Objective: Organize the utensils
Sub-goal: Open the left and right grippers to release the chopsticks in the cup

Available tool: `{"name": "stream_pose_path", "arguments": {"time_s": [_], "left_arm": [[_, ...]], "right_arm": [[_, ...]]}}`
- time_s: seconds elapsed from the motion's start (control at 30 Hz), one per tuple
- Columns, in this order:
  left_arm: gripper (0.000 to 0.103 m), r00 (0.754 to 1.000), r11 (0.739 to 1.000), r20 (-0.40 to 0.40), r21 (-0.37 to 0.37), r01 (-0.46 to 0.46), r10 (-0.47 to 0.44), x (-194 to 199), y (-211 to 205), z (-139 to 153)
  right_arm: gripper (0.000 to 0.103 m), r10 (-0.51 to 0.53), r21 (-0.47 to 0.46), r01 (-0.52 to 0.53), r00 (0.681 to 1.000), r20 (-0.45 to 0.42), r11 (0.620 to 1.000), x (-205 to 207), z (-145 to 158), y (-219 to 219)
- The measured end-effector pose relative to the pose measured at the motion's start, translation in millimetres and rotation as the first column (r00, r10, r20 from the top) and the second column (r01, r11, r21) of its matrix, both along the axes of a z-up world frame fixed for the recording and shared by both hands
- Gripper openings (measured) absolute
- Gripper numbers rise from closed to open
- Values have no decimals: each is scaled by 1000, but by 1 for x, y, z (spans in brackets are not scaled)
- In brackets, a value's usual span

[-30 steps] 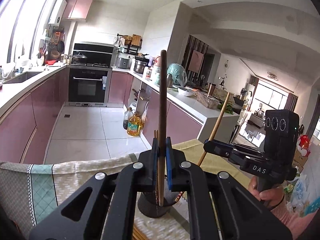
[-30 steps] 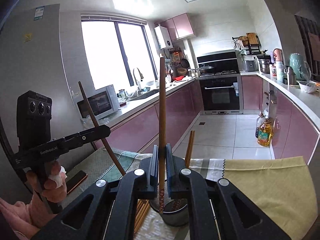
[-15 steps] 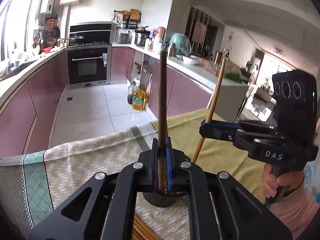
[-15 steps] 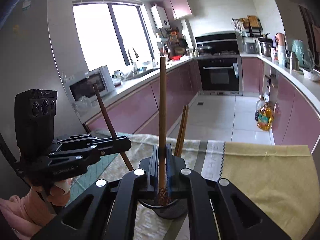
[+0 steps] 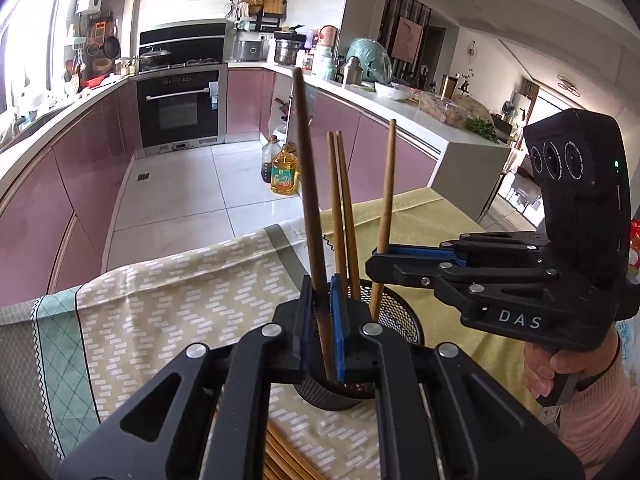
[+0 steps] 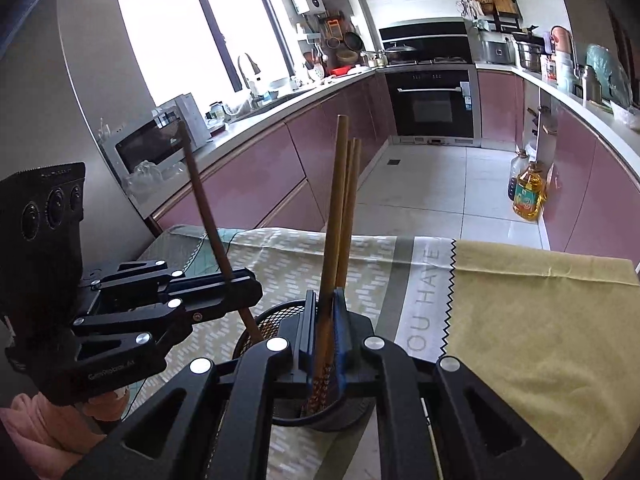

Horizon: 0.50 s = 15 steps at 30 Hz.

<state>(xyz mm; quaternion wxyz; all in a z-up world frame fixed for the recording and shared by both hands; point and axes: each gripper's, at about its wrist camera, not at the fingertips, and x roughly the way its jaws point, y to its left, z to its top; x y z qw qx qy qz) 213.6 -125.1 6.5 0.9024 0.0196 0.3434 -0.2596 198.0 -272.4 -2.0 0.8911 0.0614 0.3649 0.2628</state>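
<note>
Both grippers are hanging over the black mesh holder (image 5: 394, 320) at once here. The left gripper (image 5: 322, 320) is pinching a dark brown chopstick (image 5: 306, 184) between its blue pads, jaws pressed tight on it, stick standing nearly upright with its lower end reaching down into the holder's mouth. The right gripper (image 6: 322, 332) is doing the same with a lighter tan chopstick (image 6: 336, 204), clamped on it, and the patterned lower end of that stick is sitting inside the mesh cup.

In the left wrist view the right gripper (image 5: 378, 258) is coming in from the right side, a hand (image 5: 548, 368) in a pink sleeve wrapped around its handle, and the tan stick (image 5: 384, 216) is leaning down into the cup. Two more chopsticks (image 5: 340, 208) are already standing in the holder, side by side, just behind the dark one.

The holder is sitting on a counter covered with a patterned cloth (image 5: 180, 304), and a yellow cloth (image 6: 532, 308) is lying right next to it on the right. A few more chopsticks (image 5: 280, 456) are lying flat on the cloth near the holder's base, mostly hidden under the left gripper's frame.
</note>
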Motion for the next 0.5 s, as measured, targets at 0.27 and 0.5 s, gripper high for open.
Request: {"name": "stream_pose_path", "arguments": {"time_s": [0.27, 0.5], "left_arm": [[12, 999, 1000, -11, -4, -31, 31, 2, 4, -10], [27, 997, 997, 32, -24, -67, 68, -18, 26, -11]], "right_arm": [[10, -21, 6, 21, 1000, -2, 1000, -2, -4, 0], [17, -24, 41, 22, 999, 46, 999, -20, 3, -2]]}}
